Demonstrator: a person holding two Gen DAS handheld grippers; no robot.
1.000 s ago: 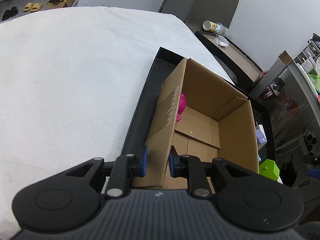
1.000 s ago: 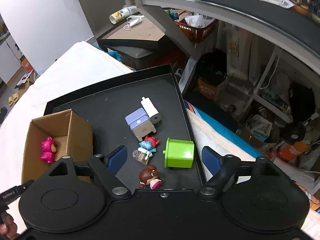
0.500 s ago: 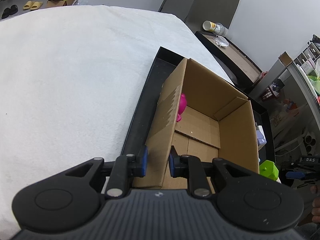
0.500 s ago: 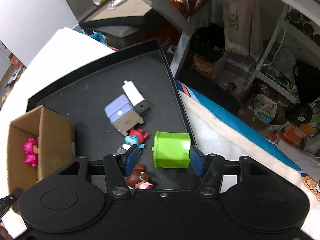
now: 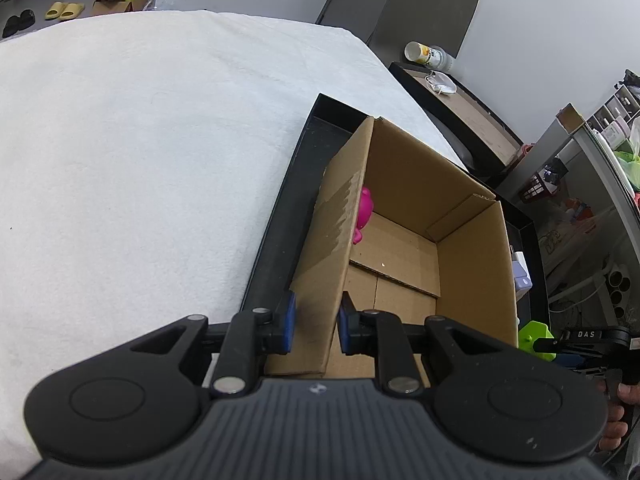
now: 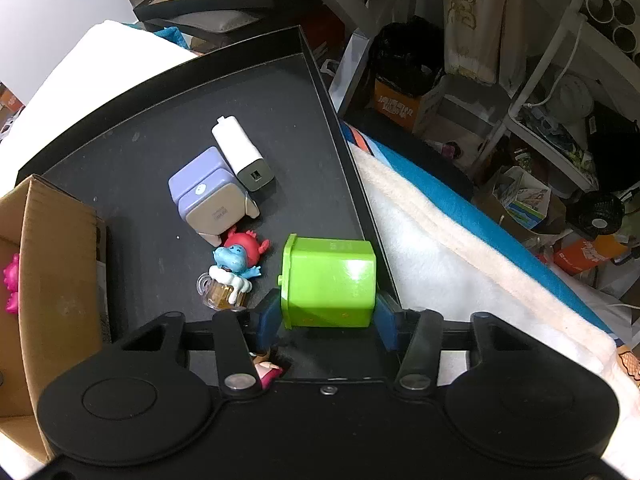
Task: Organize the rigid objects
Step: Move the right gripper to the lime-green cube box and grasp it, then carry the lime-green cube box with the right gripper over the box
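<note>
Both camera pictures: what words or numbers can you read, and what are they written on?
"DAS": white letters on the black right gripper, seen from the left wrist view.
Orange box on the floor: print too blurred to read.
Purple box: small print too tiny to read.
Green box: raised marks, not readable.
Bottle label: too small to read.

A bed covered with a white blanket (image 5: 140, 152) carries a black tray (image 6: 168, 92), which lies near its edge, while a blue striped cloth (image 6: 460, 184) shows beside the tray.
</note>
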